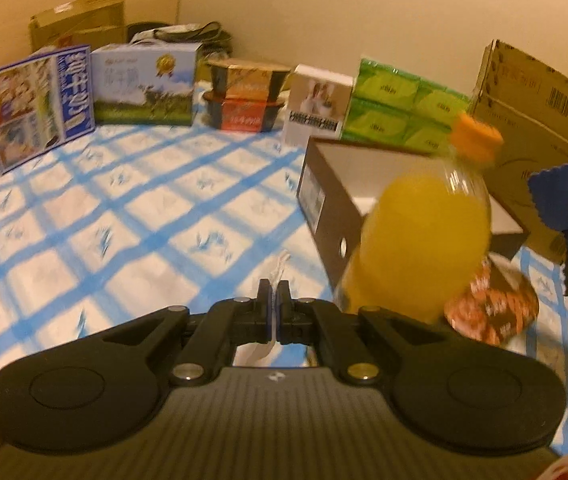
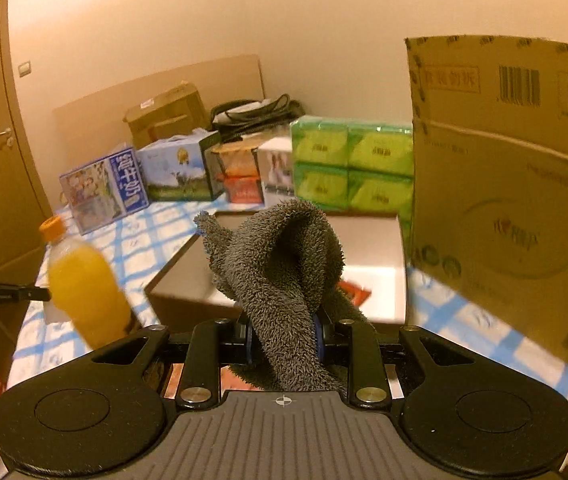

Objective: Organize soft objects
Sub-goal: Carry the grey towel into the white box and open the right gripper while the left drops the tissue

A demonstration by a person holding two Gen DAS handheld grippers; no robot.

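My right gripper is shut on a fuzzy grey cloth, which bunches up above the jaws and hangs in front of an open shoebox. In the left wrist view the same cloth looks blue and hangs at the right edge. My left gripper is shut on a thin white sheet, paper or film, that pokes out above and below the pads. The shoebox is dark outside and white inside, to the right of this gripper. A red packet lies in it.
An orange juice bottle stands by the shoebox's near corner, with a round snack packet beside it. A tall cardboard box stands at the right. Green tissue packs and cartons line the far edge of the blue-checked cover.
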